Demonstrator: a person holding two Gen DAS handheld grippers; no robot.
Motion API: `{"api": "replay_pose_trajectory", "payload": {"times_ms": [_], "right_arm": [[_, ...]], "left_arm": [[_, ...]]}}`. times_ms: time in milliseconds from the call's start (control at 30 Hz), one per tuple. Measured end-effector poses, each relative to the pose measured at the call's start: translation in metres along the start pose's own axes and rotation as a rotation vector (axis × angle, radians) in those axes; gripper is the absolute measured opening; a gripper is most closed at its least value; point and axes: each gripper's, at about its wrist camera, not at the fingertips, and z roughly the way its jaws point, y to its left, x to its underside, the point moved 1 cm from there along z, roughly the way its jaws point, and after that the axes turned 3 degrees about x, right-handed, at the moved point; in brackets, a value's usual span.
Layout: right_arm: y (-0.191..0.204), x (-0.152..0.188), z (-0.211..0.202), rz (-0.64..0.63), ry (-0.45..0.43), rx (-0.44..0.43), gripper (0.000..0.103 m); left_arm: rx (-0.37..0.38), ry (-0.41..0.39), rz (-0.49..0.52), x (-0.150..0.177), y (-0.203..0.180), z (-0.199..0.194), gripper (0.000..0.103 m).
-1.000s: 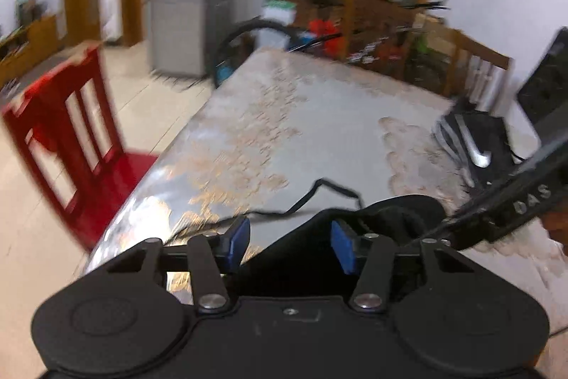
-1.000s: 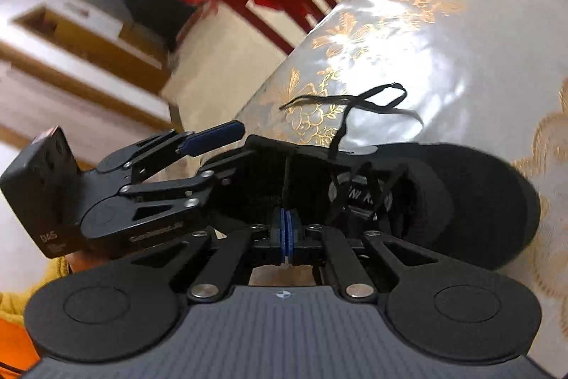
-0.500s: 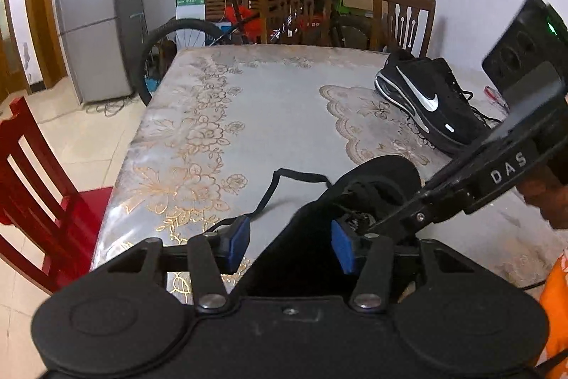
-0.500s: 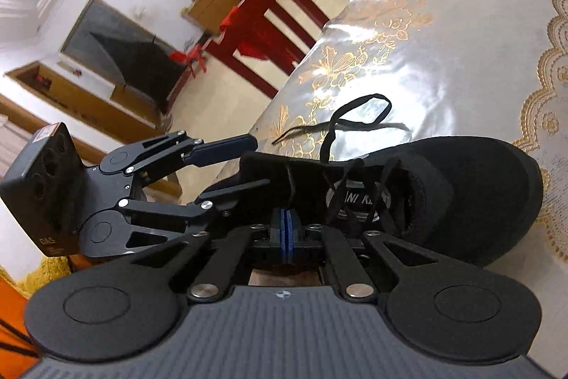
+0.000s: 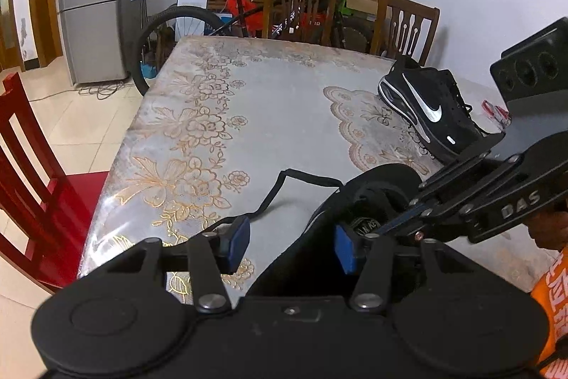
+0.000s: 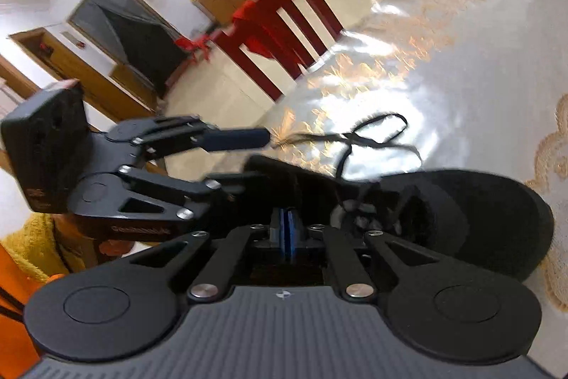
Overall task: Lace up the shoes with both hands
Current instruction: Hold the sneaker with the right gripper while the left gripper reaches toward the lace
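Two black shoes on counter (image 5: 284, 116): near shoe (image 6: 479, 212) between both grippers, second shoe (image 5: 431, 105) far side. One loose lace (image 5: 284, 187) beside near shoe. Left gripper (image 5: 291, 245) jaws spread astride heel; right gripper (image 6: 287, 229) jaws nearly together, just parting; hold unclear.

A black shoe (image 5: 372, 198) sits on the table (image 5: 284, 102) near its near edge, opening upward, rounded toe pointing toward the far edge. Its black lace (image 5: 284, 190) trails out in a loose loop across the cloth toward the left edge. A second black shoe with a white swoosh (image 5: 429, 105) lies near the far right corner.
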Motion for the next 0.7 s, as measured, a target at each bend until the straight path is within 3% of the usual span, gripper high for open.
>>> {"api": "replay_pose_trajectory", "payload": {"times_ms": [133, 400, 567, 700], "right_arm": [[0.003, -0.004, -0.002, -0.037, -0.044, 0.021, 0.005], [0.000, -0.002, -0.005, -0.035, -0.023, 0.052, 0.004], [0.000, -0.005, -0.029, -0.093, -0.025, 0.136, 0.004], [0.001, -0.011, -0.027, -0.108, 0.022, 0.142, 0.011]], "left_arm": [[-0.005, 0.000, 0.003, -0.001, 0.000, -0.003, 0.048], [-0.015, -0.008, -0.019, 0.001, 0.002, -0.005, 0.049], [-0.019, -0.013, -0.032, 0.005, 0.004, -0.003, 0.052], [-0.018, -0.024, -0.032, 0.008, 0.003, -0.003, 0.052]]}}
